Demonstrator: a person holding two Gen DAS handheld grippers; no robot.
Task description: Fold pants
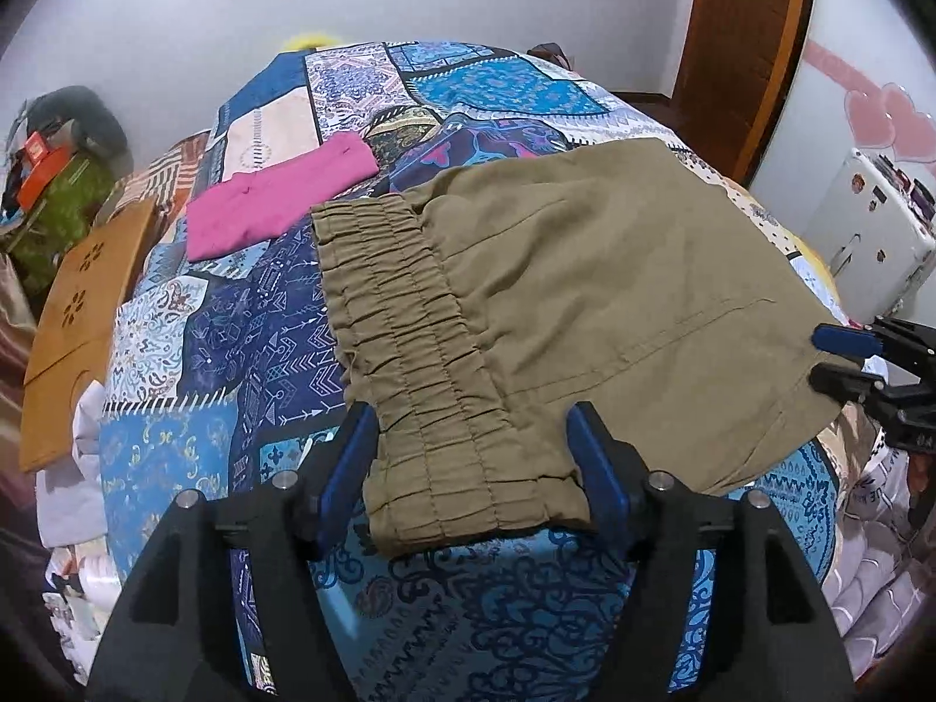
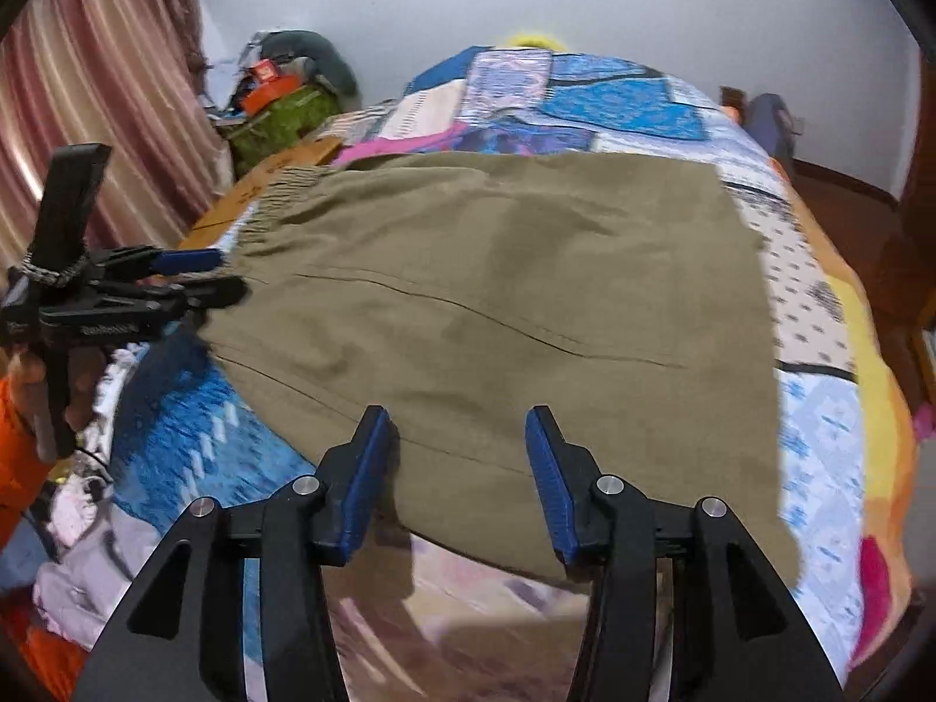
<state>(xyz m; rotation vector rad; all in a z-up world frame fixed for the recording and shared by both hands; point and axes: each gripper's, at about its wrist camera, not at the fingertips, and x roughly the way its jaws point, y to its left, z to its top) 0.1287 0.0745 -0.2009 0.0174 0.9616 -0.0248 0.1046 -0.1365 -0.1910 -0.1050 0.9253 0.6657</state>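
Observation:
Olive-green pants (image 1: 585,269) lie folded flat on the patterned bedspread (image 1: 234,351), elastic waistband (image 1: 421,351) toward the left. My left gripper (image 1: 474,439) is open, its blue pads either side of the waistband's near end, just above it. In the right wrist view the pants (image 2: 497,292) spread across the bed. My right gripper (image 2: 456,439) is open over the pants' near edge, holding nothing. The right gripper also shows at the right edge of the left wrist view (image 1: 842,357). The left gripper shows at the left in the right wrist view (image 2: 228,275).
A folded pink garment (image 1: 281,199) lies on the bed beyond the waistband. A wooden board (image 1: 82,316) leans at the bed's left side, with clutter (image 1: 52,175) behind it. Pink curtains (image 2: 88,117) hang left. A white appliance (image 1: 866,234) and wooden door (image 1: 749,47) stand right.

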